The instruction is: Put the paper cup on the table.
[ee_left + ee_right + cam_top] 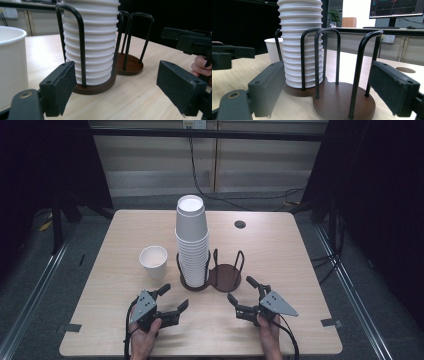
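Two sets of tongs sit low over the near half of the surface (pixel 280 235), one in each of your hands. Your left tongs (pixel 174 298) show their jaws spread apart with nothing between them; in the left gripper view the gap frames the foot of the cup stack, pads clear of it. Your right tongs (pixel 241 290) likewise stand wide and empty, pointed at the holder.

Stack of white paper cups (pixel 191 242): upright, nested, seated in the left ring of the double wire cup holder (pixel 226 276). The stack rises well above the black wire loops. Right ring of the holder: bare brown wooden base, wire loops standing around it. The right gripper view looks straight across that bare base, with the stack behind and to its left.

Single white paper cup (pixel 153 261): upright, mouth up, alone on the surface just left of the holder, not touching it. It lies ahead of your left tongs, near but apart. In the left gripper view its wall fills the left edge.

Small dark round grommet (pixel 240 224) sits in the surface beyond the holder.
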Motion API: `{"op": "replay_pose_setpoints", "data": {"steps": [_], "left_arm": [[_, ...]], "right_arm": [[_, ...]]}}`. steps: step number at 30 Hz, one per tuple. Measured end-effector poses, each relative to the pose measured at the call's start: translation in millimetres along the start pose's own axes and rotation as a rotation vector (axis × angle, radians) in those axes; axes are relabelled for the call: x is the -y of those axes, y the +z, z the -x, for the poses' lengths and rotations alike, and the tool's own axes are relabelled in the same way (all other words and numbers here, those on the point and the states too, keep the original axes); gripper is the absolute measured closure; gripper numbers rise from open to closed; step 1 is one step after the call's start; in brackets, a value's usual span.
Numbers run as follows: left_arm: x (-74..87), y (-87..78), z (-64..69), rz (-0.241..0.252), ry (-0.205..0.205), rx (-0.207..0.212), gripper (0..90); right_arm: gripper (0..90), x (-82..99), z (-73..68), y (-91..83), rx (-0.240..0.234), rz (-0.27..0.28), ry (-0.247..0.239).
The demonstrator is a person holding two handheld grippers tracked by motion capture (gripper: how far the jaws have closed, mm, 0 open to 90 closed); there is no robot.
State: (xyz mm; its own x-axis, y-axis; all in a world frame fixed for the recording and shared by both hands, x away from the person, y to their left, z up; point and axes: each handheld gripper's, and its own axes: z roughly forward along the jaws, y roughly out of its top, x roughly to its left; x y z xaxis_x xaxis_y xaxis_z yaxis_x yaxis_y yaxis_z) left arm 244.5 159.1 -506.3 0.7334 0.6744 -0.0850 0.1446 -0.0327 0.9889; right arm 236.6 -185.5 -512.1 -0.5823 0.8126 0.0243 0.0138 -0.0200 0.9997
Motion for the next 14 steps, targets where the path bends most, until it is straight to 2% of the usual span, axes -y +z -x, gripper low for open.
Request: {"op": "replay_pose_setpoints", "data": {"steps": [3, 4, 5, 6, 7, 12, 14], "left_arm": [[2.2, -2.0, 4.8, 0.045, 0.004, -0.003, 15.9], [3.0, -3.3, 5.8, 0.069, 0.034, -0.005, 16.0], [4.3, -4.0, 8.9, 0.089, 0.045, -0.005, 16.0], [4.3, -4.0, 8.9, 0.089, 0.045, -0.005, 15.9], [5.5, -5.1, 11.2, 0.112, 0.074, 0.006, 15.8], [5.2, -4.7, 11.2, 0.106, 0.07, -0.004, 15.7], [5.1, -4.6, 11.1, 0.105, 0.069, -0.004, 15.8]], "right_arm": [[13.3, 0.0, -0.1, 0.1, 0.0, -0.003, 0.002], [13.3, 0.0, -0.1, 0.0, 0.0, -0.002, 0.001], [13.3, 0.1, -0.2, -0.1, 0.001, -0.001, 0.001], [13.3, 0.1, -0.2, -0.1, 0.001, -0.001, 0.001], [13.3, 0.0, -0.1, 0.1, -0.002, -0.004, 0.002], [13.3, -0.4, 0.6, 1.1, 0.004, -0.016, 0.008], [13.2, -1.8, 0.9, 2.8, 0.014, -0.054, 0.005]]}}
